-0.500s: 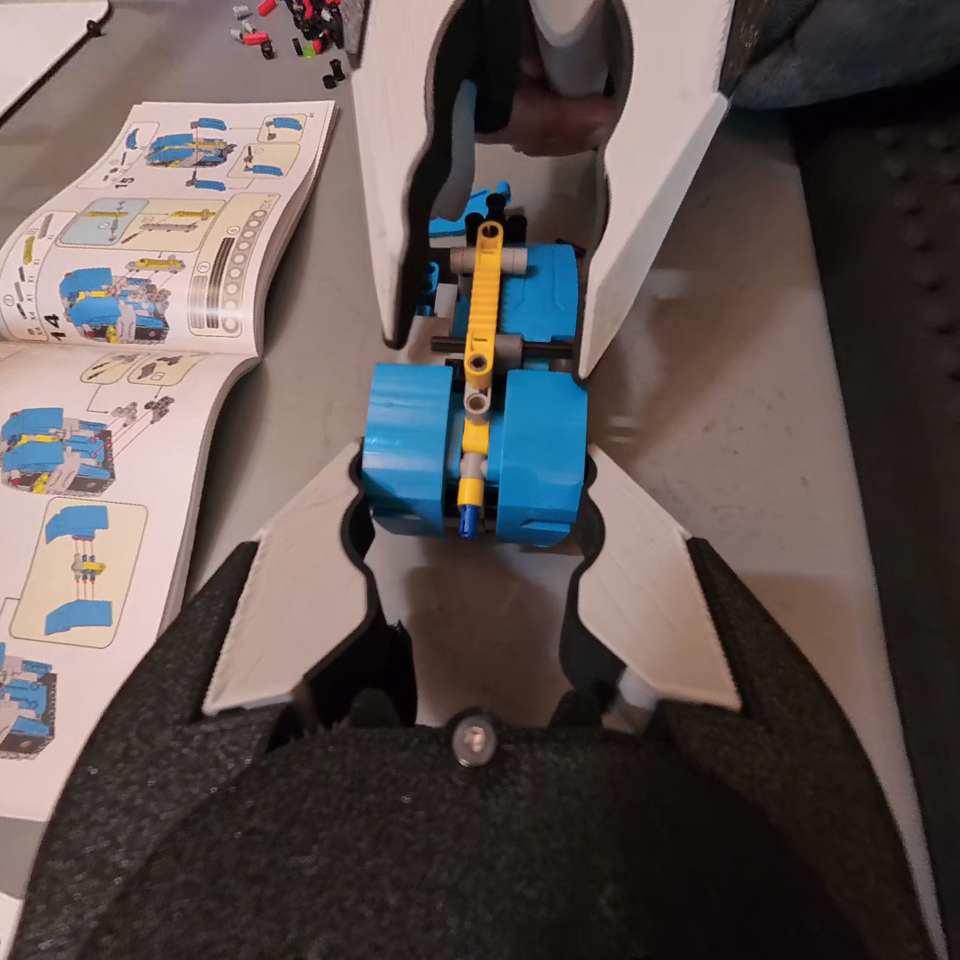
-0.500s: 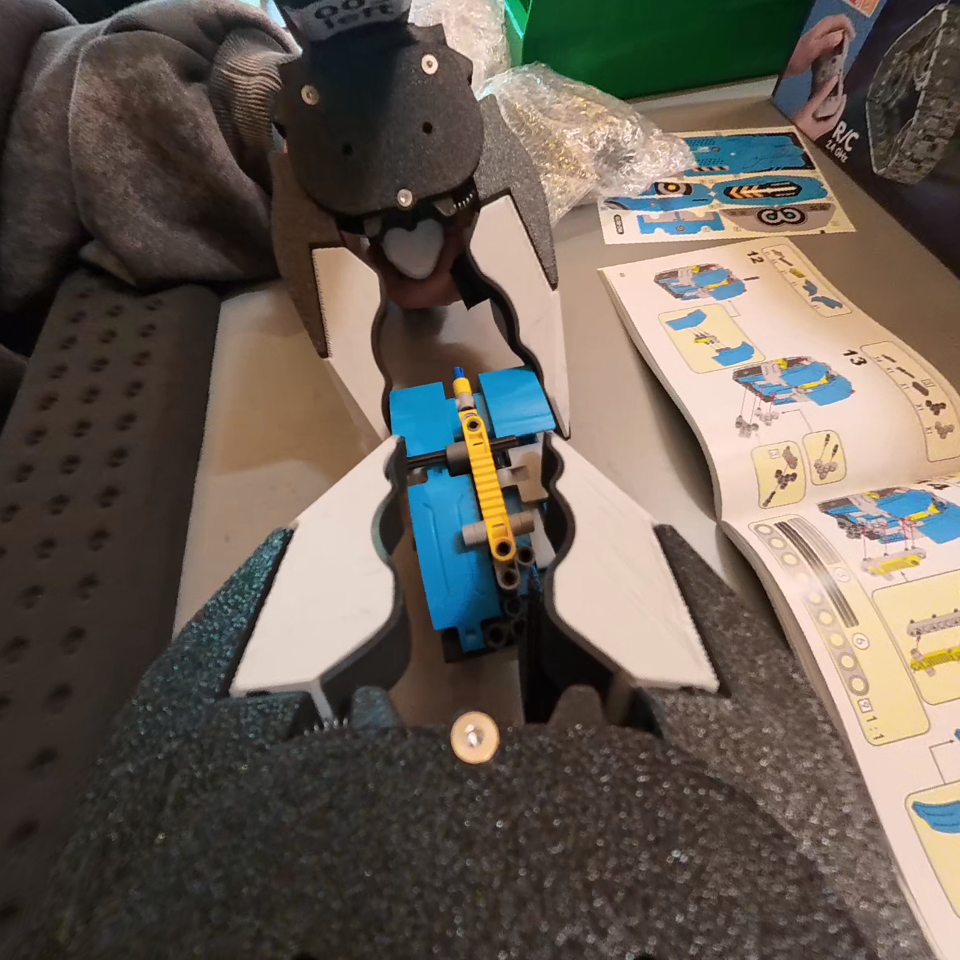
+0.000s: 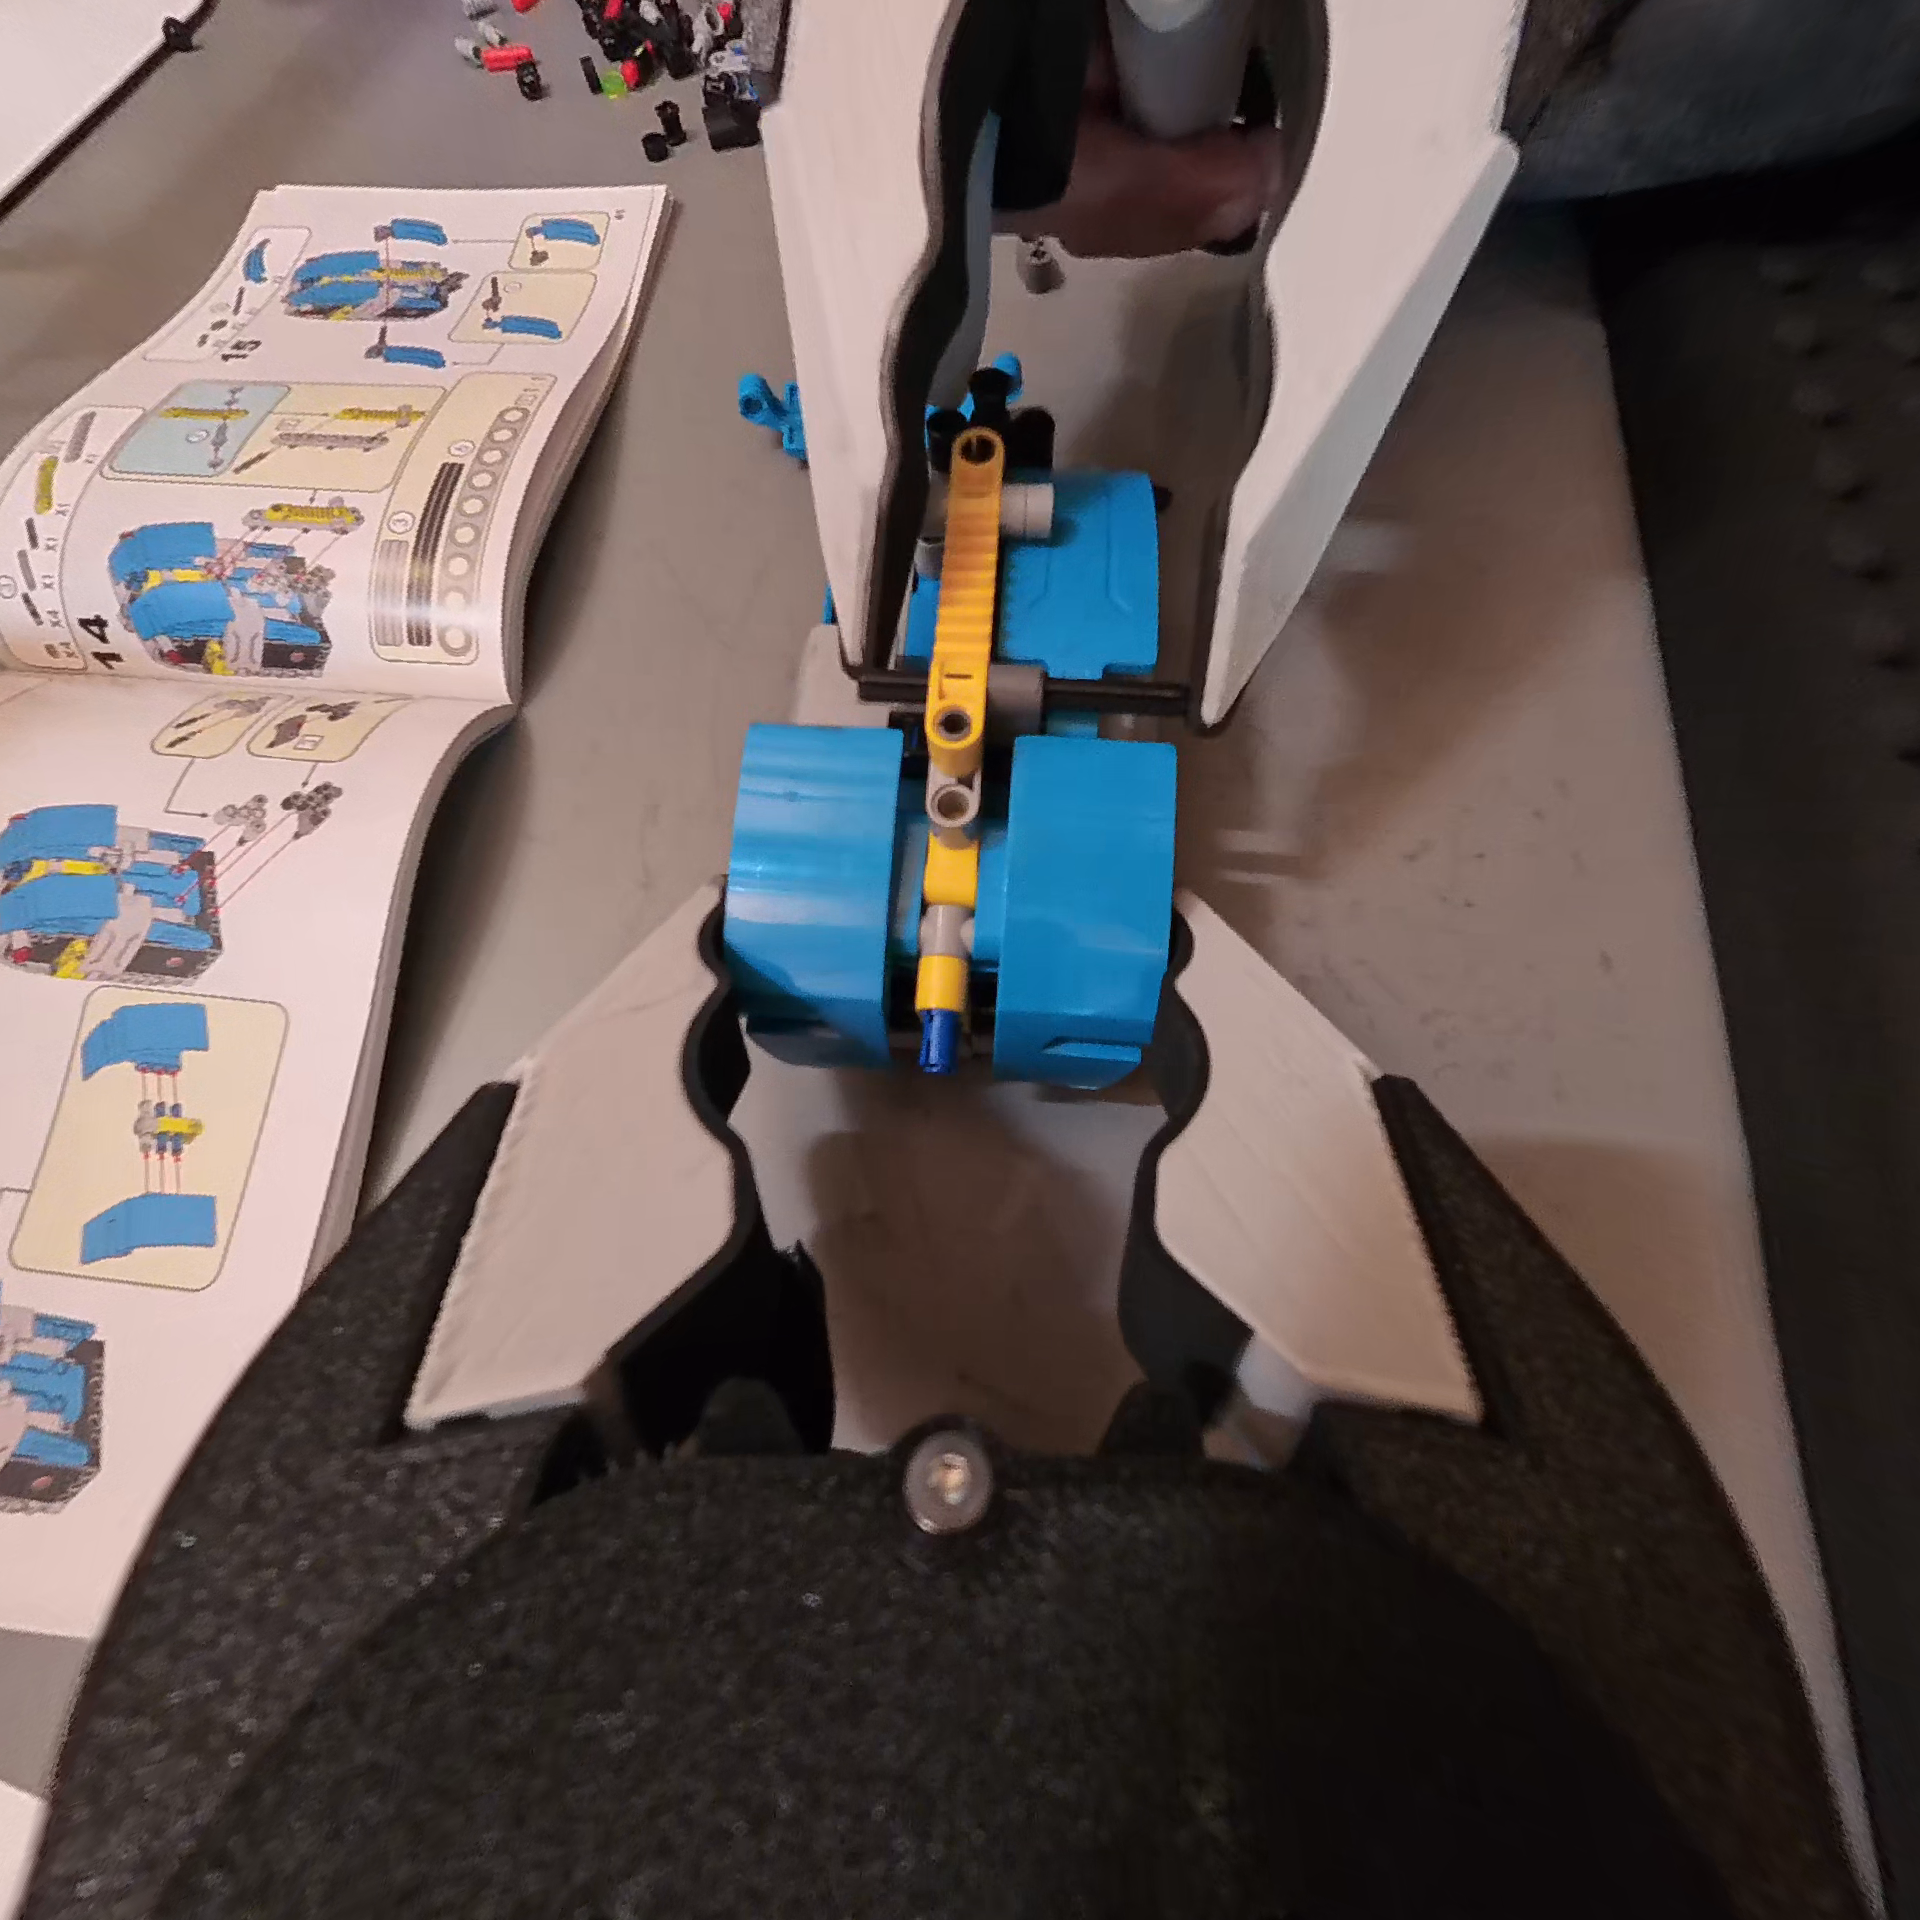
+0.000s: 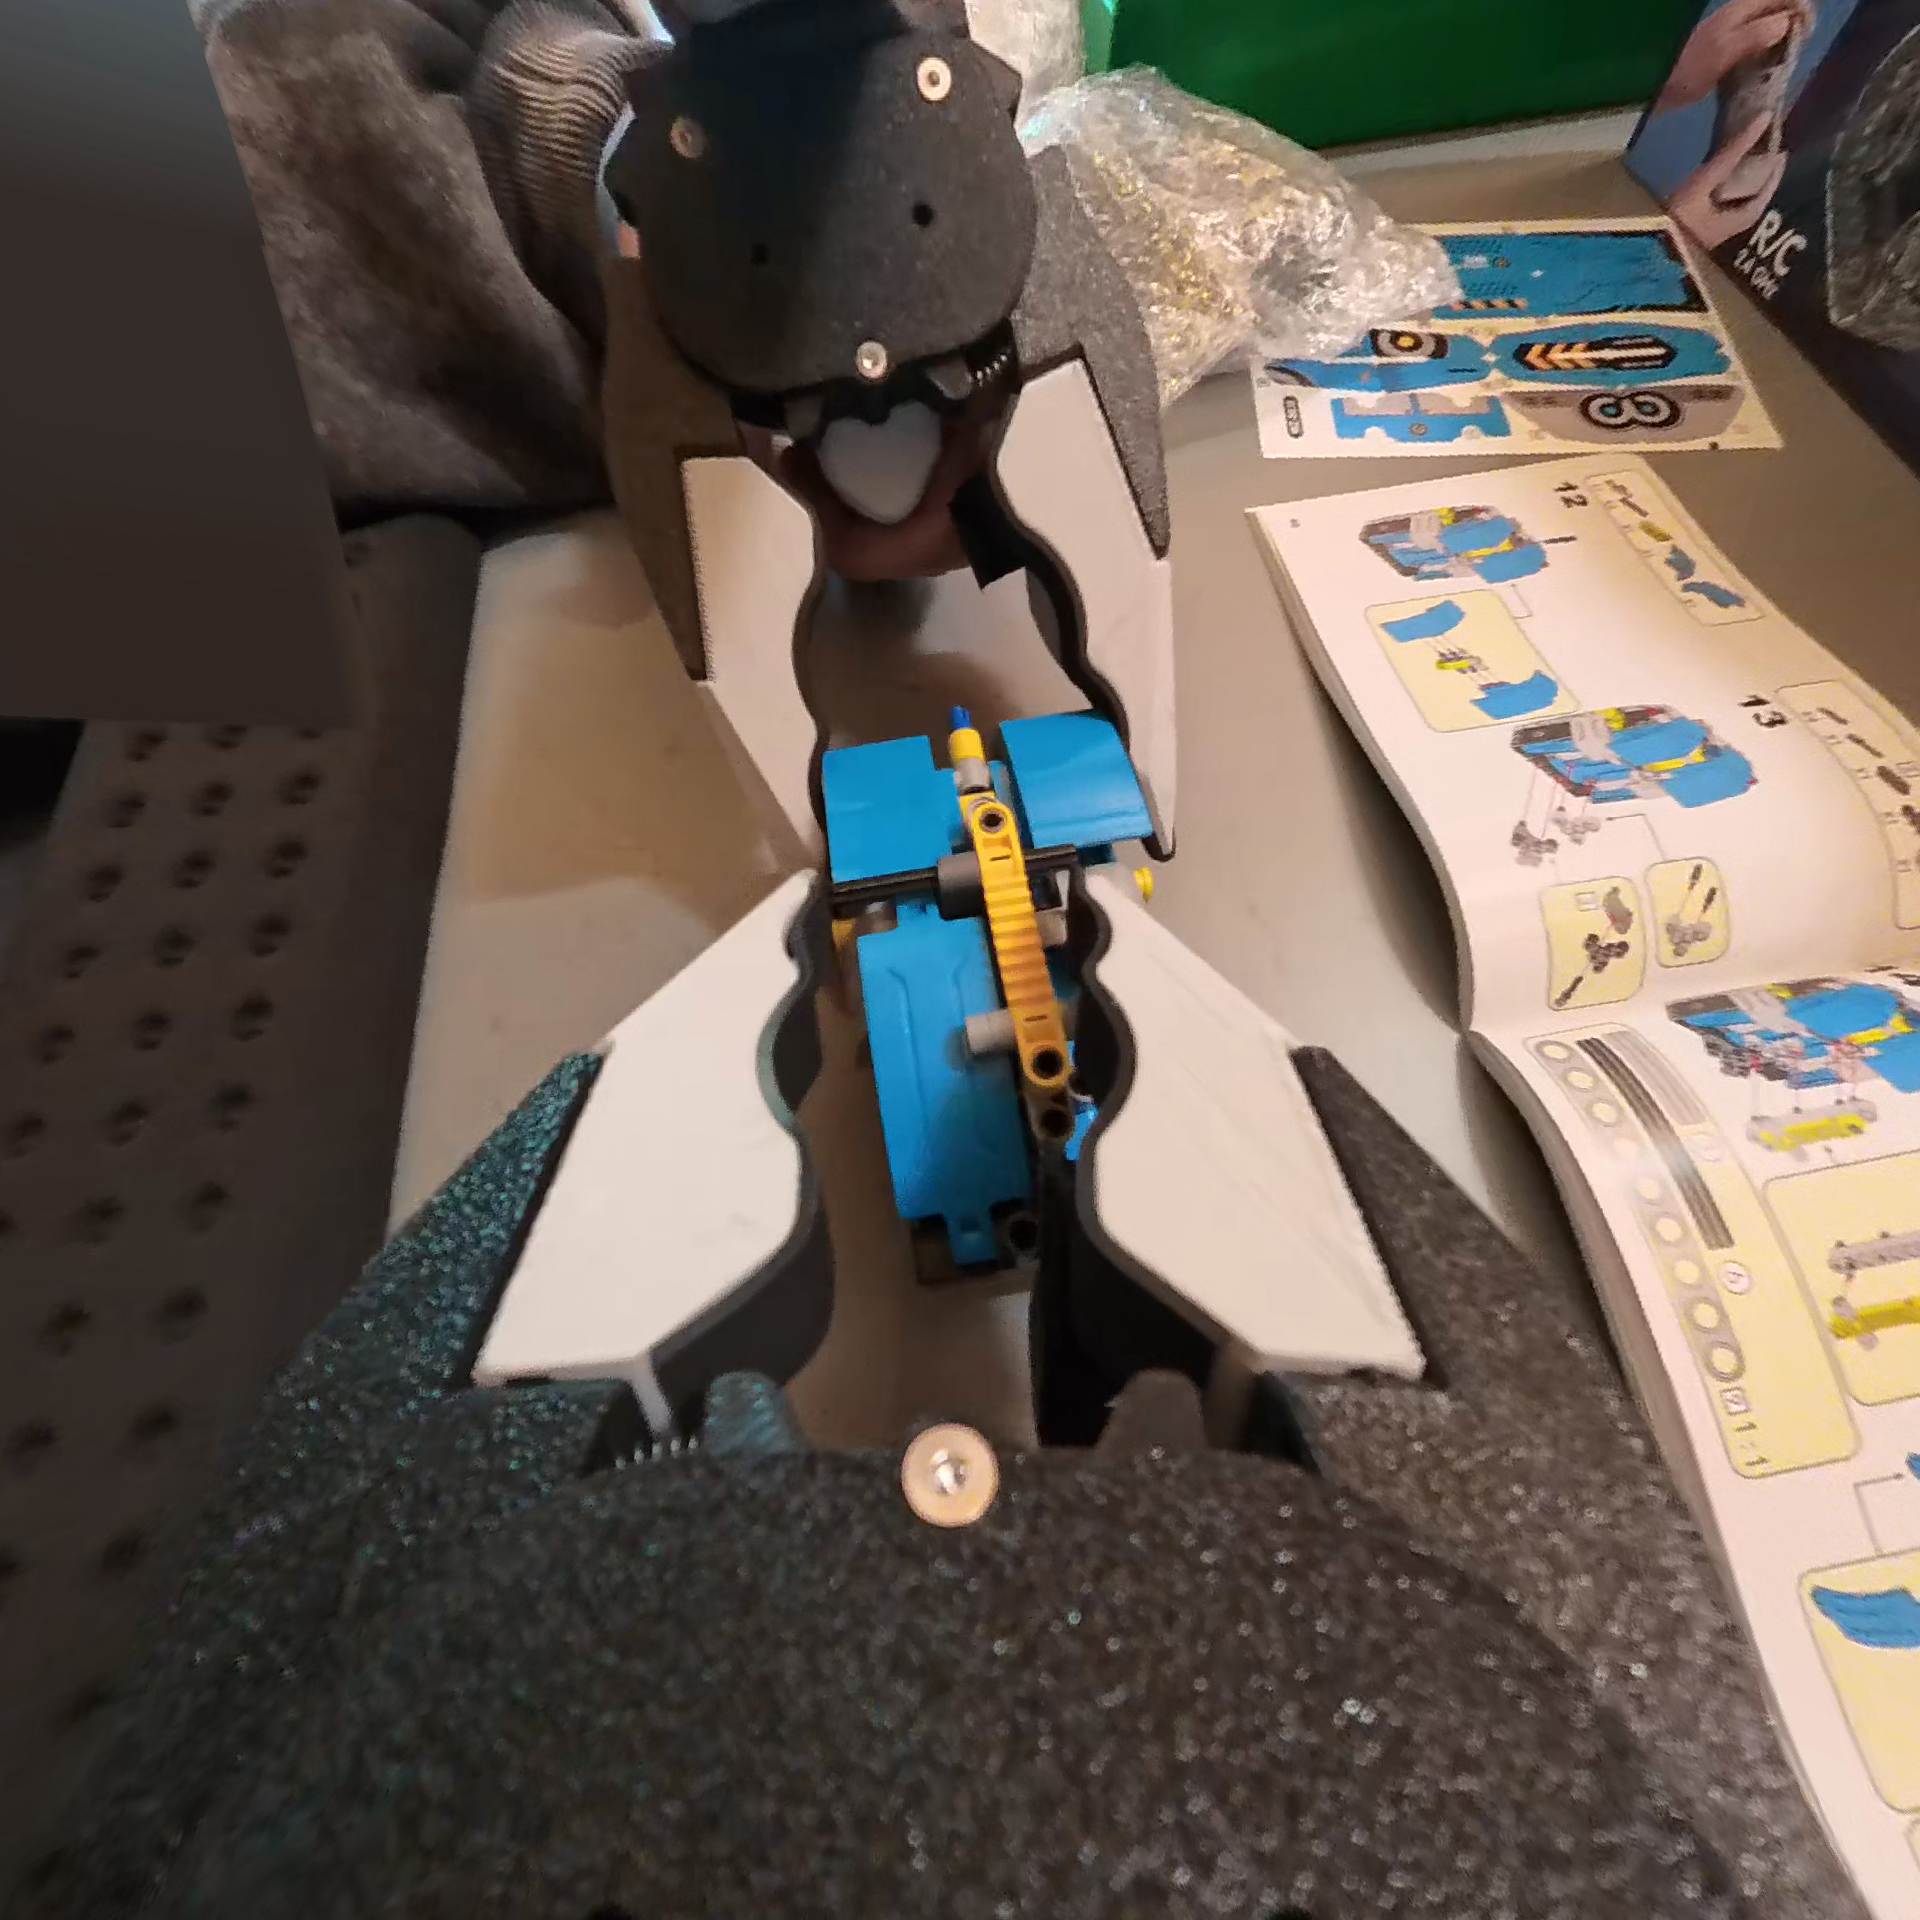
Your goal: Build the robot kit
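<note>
Plainly, print lies all about, none of it repeated here: an open instruction booklet (image 3: 260, 644) with numbered build diagrams beside the model, a sticker sheet (image 4: 1507, 343) of blue and black decals beyond it, and a dark box (image 4: 1808, 177) bearing lettering at the far corner; the blue brick model (image 3: 945, 831) sits on the grey table (image 3: 1455, 935) between the two tools, made of curved blue panels with a yellow toothed beam (image 3: 961, 592) along its top, a black axle (image 3: 1101, 694) across it, grey connectors and a small blue pin at one end; the left gripper (image 3: 951, 987) is clamped on the paired blue panels, the right gripper (image 4: 945, 997) closed on the opposite end (its fingers (image 4: 686, 1122) white, rimmed in black); loose small parts (image 3: 623, 52) lie far off.
</note>
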Demonstrator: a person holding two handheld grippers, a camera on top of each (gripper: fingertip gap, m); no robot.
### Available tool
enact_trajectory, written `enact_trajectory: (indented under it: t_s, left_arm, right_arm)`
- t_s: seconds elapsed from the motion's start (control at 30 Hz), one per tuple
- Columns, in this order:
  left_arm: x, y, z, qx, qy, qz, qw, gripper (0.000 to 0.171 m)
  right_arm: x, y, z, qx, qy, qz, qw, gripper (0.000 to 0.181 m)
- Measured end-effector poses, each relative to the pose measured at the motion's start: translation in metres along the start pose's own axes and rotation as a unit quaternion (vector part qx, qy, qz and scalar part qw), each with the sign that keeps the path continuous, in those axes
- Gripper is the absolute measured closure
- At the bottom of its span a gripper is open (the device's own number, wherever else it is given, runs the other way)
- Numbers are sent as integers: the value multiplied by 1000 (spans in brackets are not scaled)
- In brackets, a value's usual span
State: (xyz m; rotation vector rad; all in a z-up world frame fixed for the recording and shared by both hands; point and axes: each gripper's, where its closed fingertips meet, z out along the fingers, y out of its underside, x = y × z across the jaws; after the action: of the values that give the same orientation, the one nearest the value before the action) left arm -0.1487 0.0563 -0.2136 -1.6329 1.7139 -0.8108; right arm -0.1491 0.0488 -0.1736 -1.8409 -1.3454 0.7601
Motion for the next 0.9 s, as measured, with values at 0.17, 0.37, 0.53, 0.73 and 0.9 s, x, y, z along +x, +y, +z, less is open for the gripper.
enact_trajectory:
  t_s: [0.17, 0.37, 0.53, 0.73, 0.9]
  left_arm:
    - [0, 0, 1, 0, 0, 1, 1000, 93]
    - [0, 0, 1, -1, -1, 2, 1000, 94]
    - [-1, 0, 1, -3, -2, -1, 1000, 94]
    - [-1, 0, 1, -5, -7, 9, 1000, 94]
    - [-1, 0, 1, -4, -8, 12, 1000, 94]
  right_arm:
    - [-4, 2, 1, -15, -12, 0, 1000, 142]
    - [-4, 3, 1, -20, -16, -5, 1000, 144]
    - [-4, 2, 1, -22, -15, -4, 1000, 145]
    - [-5, 3, 0, -20, -27, -6, 999, 146]
    - [-5, 3, 0, -15, -31, -16, 999, 146]
